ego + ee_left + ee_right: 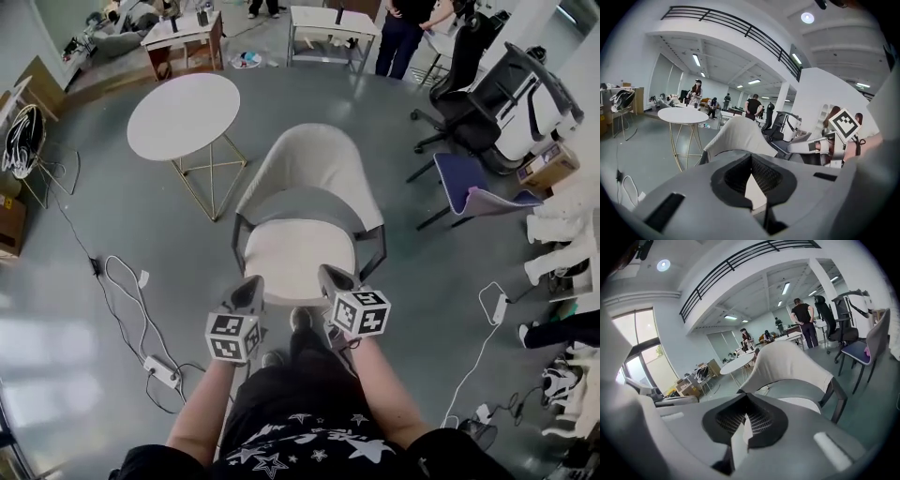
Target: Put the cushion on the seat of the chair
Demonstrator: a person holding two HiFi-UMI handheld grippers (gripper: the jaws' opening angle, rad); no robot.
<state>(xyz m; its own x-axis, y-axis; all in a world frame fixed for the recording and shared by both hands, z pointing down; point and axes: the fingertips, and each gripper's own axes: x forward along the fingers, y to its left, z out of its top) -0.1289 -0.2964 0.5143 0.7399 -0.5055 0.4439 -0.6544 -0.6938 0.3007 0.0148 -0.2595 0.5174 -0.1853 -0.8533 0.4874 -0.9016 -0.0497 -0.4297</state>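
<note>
**Head view:** the cream cushion lay on the seat of the chair at frame centre. The left gripper and right gripper overlapped its near edge; contact could not be judged.

**Left gripper view:** the jaws were pressed together with nothing between them. The gripper's own body hid the cushion.

**Right gripper view:** the jaws were pressed together and empty. The cushion showed partly at centre right

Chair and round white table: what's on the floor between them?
Only bare grey floor lies between the chair and the table, plainly shown in the head view.
</note>
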